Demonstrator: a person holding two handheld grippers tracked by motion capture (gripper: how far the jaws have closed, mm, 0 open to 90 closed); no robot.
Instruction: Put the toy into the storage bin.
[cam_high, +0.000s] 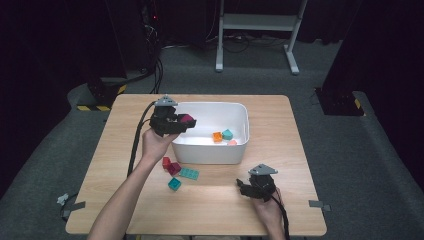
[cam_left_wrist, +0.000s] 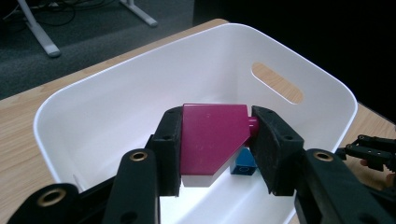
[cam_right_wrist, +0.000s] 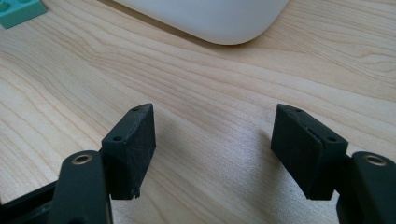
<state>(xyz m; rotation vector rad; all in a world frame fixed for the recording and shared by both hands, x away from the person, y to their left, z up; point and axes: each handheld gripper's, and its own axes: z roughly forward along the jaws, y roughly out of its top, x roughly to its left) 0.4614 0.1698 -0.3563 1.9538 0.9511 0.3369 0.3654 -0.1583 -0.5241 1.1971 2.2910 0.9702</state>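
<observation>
My left gripper (cam_high: 186, 123) hangs over the left end of the white bin (cam_high: 240, 131), shut on a magenta block (cam_left_wrist: 210, 135) whose flat sides press against both pads. In the left gripper view the block hovers above the bin (cam_left_wrist: 116, 93) floor, with a blue brick (cam_left_wrist: 244, 164) lying below it. An orange brick (cam_high: 217, 136), a teal one (cam_high: 227, 134) and a pink one (cam_high: 232, 143) lie inside the bin. My right gripper (cam_high: 241, 186) rests low on the table near the front right, open, with bare wood between its jaws (cam_right_wrist: 215, 140).
Loose bricks lie on the wooden table (cam_high: 280, 165) in front of the bin: red (cam_high: 166, 161), magenta (cam_high: 174, 168), a flat green plate (cam_high: 189, 173) and a teal cube (cam_high: 174, 183). The green plate (cam_right_wrist: 18, 11) and the bin's corner (cam_right_wrist: 219, 23) lie ahead in the right gripper view.
</observation>
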